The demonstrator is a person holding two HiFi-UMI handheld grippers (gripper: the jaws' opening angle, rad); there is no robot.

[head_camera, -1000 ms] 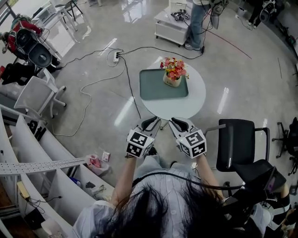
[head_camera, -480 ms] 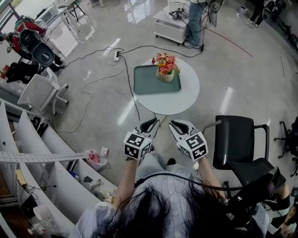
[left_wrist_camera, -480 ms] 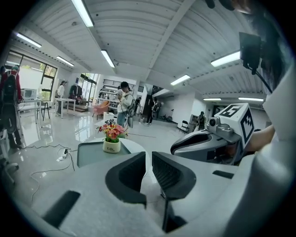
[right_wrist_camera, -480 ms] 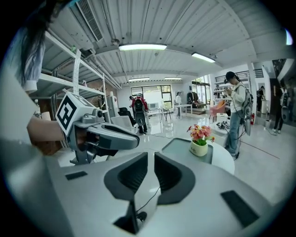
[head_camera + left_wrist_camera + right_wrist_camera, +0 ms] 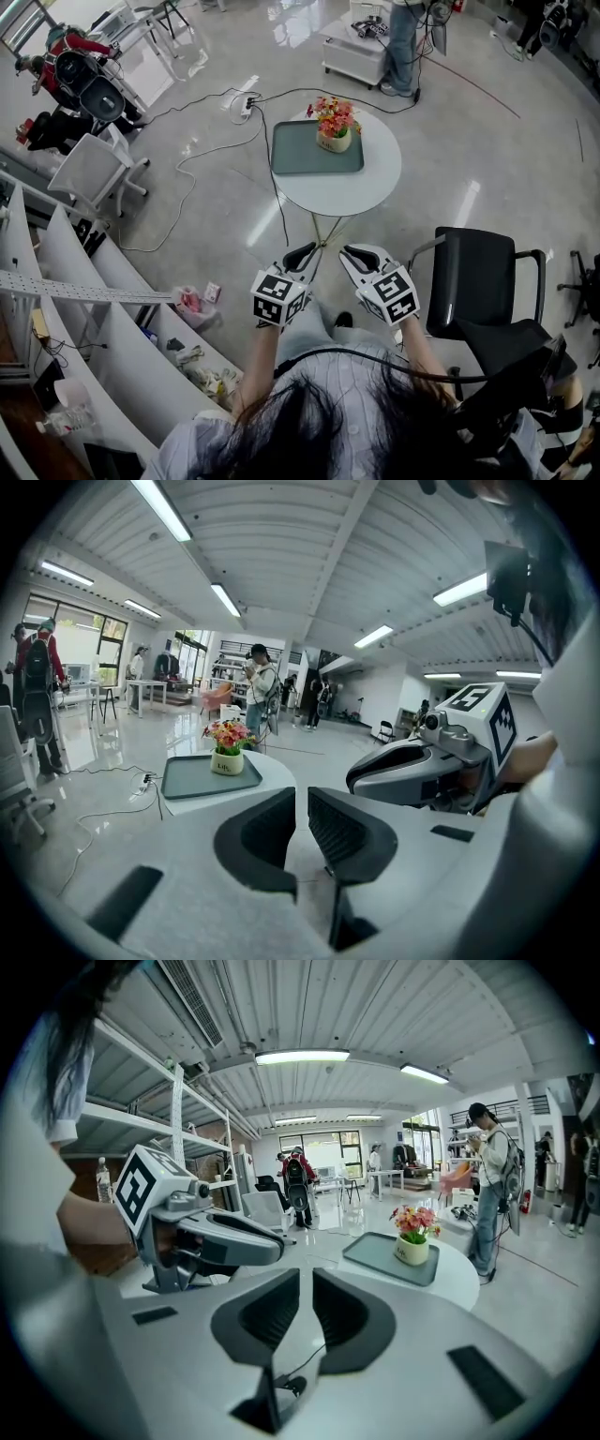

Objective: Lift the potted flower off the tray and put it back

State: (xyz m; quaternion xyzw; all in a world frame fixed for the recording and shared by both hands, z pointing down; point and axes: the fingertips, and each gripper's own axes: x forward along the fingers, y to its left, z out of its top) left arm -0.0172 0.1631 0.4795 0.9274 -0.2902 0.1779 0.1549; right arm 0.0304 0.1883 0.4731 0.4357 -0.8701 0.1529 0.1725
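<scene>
The potted flower [image 5: 335, 127], pink and orange blooms in a cream pot, stands on the right end of the grey-green tray [image 5: 305, 150] on the round white table [image 5: 347, 187]. Both grippers hover over my lap, well short of the table. My left gripper [image 5: 302, 253] and right gripper [image 5: 356, 253] point toward it side by side, jaws nearly together with nothing between them. In the left gripper view the flower [image 5: 228, 747] and tray [image 5: 192, 778] lie far beyond the gripper [image 5: 302, 803]. The right gripper view shows the flower [image 5: 413, 1232] beyond its gripper [image 5: 306, 1283].
A black office chair [image 5: 483, 281] stands close on my right. White curved shelving [image 5: 84, 309] runs along my left. A white chair [image 5: 94, 169] and floor cables [image 5: 216, 141] lie left of the table. A person [image 5: 403, 47] stands by a low white cart [image 5: 361, 52] behind it.
Both grippers and my viewpoint have drawn back from the table together; the table, tray and flower now sit farther off and higher in the head view. The flower stays on the tray.
</scene>
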